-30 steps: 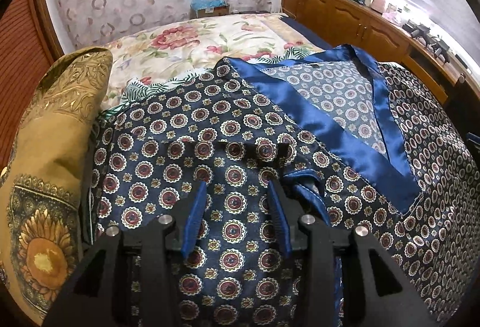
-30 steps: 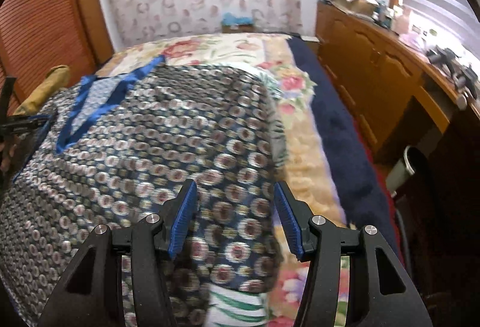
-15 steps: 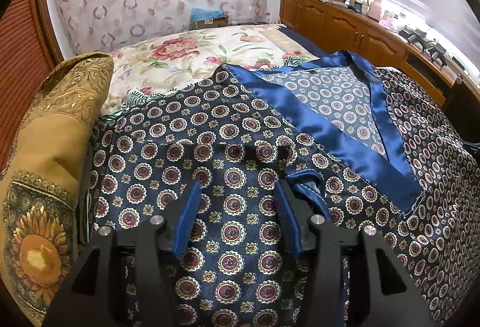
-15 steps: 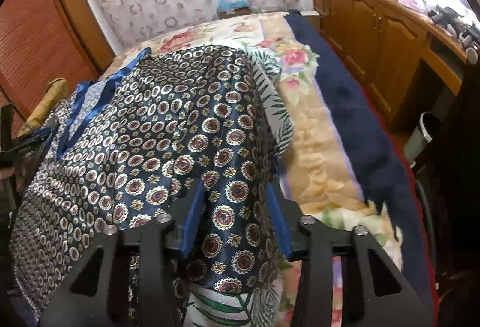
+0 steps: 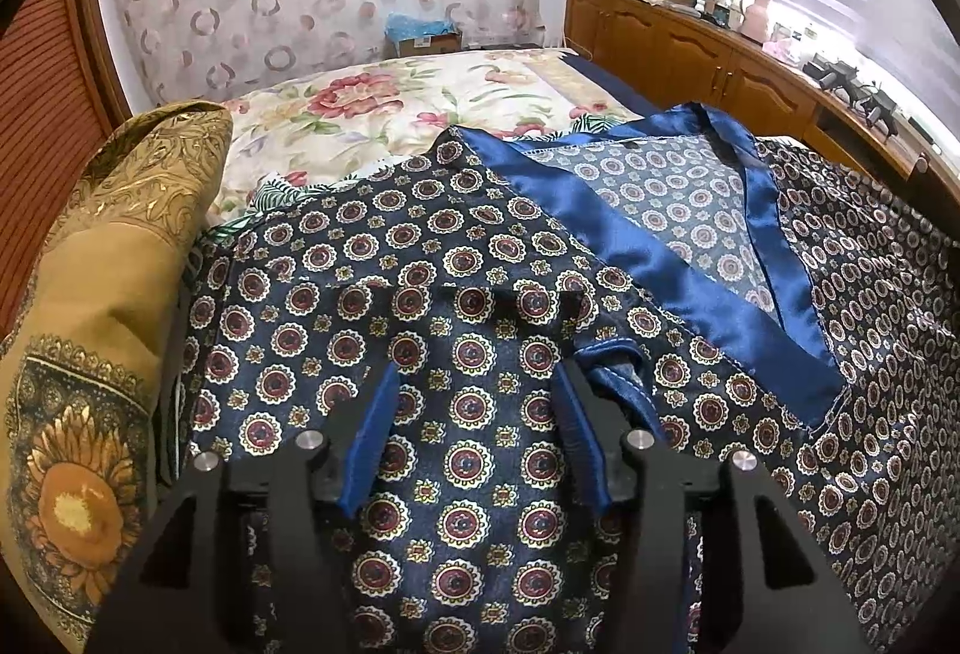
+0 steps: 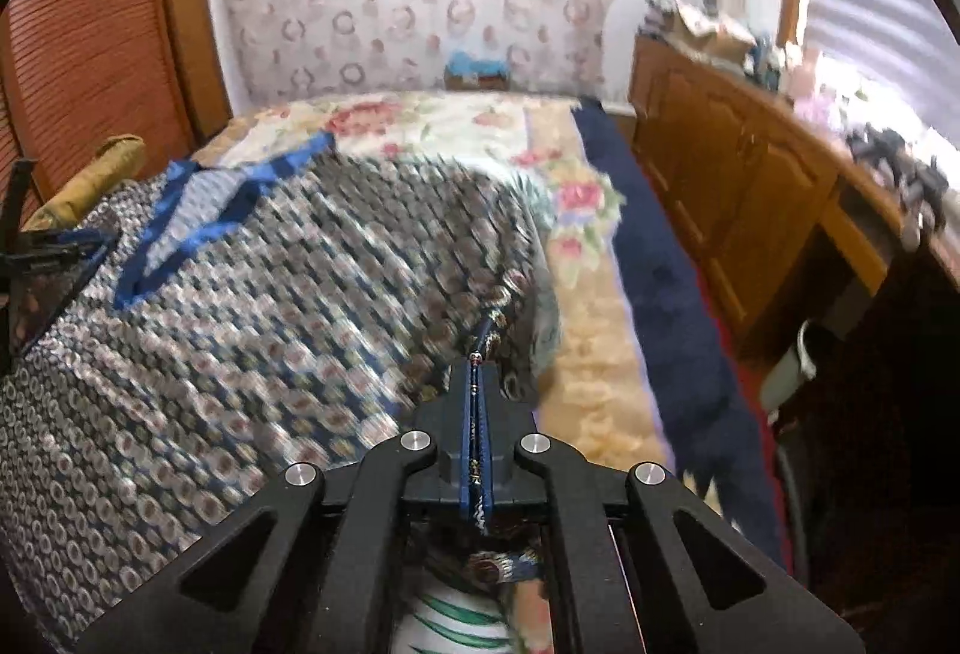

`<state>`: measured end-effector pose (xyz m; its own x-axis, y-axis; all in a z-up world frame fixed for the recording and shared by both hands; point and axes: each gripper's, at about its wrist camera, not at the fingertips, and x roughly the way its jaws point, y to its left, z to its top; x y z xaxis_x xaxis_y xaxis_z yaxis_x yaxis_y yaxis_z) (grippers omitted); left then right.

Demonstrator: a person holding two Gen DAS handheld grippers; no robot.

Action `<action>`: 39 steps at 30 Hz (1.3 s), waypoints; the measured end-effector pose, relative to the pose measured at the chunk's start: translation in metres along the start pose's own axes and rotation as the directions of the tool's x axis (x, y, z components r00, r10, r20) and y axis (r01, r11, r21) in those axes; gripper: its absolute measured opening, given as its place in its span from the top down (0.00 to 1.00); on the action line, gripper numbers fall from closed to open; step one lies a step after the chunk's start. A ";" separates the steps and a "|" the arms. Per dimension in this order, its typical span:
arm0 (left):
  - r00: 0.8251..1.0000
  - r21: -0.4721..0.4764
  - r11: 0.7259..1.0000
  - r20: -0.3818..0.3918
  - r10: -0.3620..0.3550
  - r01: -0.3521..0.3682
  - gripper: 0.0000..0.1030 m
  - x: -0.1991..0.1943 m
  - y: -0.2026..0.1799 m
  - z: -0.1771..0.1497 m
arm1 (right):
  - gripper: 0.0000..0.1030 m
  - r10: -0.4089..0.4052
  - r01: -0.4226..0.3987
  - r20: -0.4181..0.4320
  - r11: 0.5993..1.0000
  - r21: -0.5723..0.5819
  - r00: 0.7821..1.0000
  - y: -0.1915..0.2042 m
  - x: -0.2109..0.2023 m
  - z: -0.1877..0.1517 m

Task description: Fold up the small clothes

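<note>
Shirt: The dark blue shirt [image 5: 468, 306] with round flower dots is lying spread out on the bed [image 5: 372, 114], covering the near part of it. Its shiny blue collar [image 5: 660, 258] is making a V shape toward the right in the left camera's view.

Left tongs: The left gripper [image 5: 474, 432] is hovering over the shirt near its left side. Its blue pads [image 5: 372, 444] are standing about half apart, and they have just been opening a little wider. The shirt cloth is lying between and under them, but the pads are not pressing on it.

Right tongs: The right gripper [image 6: 477, 414] is at the right edge of the shirt [image 6: 270, 294]. Its jaws have just been closing, and they are now squeezed tight together with a thin fold of the shirt's edge pinched between them. The cloth around it is looking blurry.

Pillow: A yellow-brown pillow [image 5: 102, 306] with a sunflower on it is sitting at the left, touching the shirt's left edge.

Bed cover: A cream cover with pink flowers is showing at the far end of the bed.

Cabinets: Brown wooden cabinets [image 6: 750, 186] are running along the right side of the room.
</note>
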<state>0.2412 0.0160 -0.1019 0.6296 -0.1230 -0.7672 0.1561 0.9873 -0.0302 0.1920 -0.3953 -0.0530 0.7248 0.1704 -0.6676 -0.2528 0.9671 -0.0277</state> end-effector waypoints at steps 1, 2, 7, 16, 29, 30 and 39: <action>1.000 0.000 1.000 0.000 0.000 0.000 0.49 0.000 0.000 0.000 | 1.00 0.009 -0.008 0.016 1.000 -0.022 1.000 0.009 -0.002 0.006; 1.000 0.000 1.000 0.000 0.000 0.000 0.49 0.000 0.000 0.000 | 1.00 0.021 -0.020 0.022 0.999 -0.042 1.000 0.018 -0.002 0.011; 1.000 -0.002 1.000 0.001 -0.003 0.003 0.49 0.000 0.000 0.000 | 1.00 0.108 -0.106 0.008 0.986 -0.125 0.994 0.067 0.010 0.022; 0.990 -0.016 0.999 0.134 -0.041 0.044 0.49 -0.047 -0.002 -0.006 | 0.98 0.155 -0.170 -0.118 0.977 -0.129 0.981 0.100 0.049 0.000; 0.966 0.029 0.995 0.238 -0.096 0.091 0.49 -0.129 -0.042 -0.033 | 0.61 0.117 -0.117 0.005 0.993 -0.011 0.993 0.043 -0.010 0.006; 0.967 0.031 0.995 0.238 -0.095 0.090 0.49 -0.130 -0.045 -0.036 | 0.61 0.103 -0.103 0.000 0.995 0.000 0.995 0.038 -0.010 0.006; 0.971 0.058 0.994 0.216 -0.100 0.090 0.49 -0.137 -0.074 -0.066 | 0.61 0.063 -0.050 -0.127 0.993 0.103 0.990 0.003 0.033 -0.014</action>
<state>0.0929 -0.0336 -0.0371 0.7604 -0.2402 -0.6034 0.2557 0.9648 -0.0618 0.2064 -0.3891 -0.0854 0.6200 0.2056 -0.7572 -0.2217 0.9716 0.0823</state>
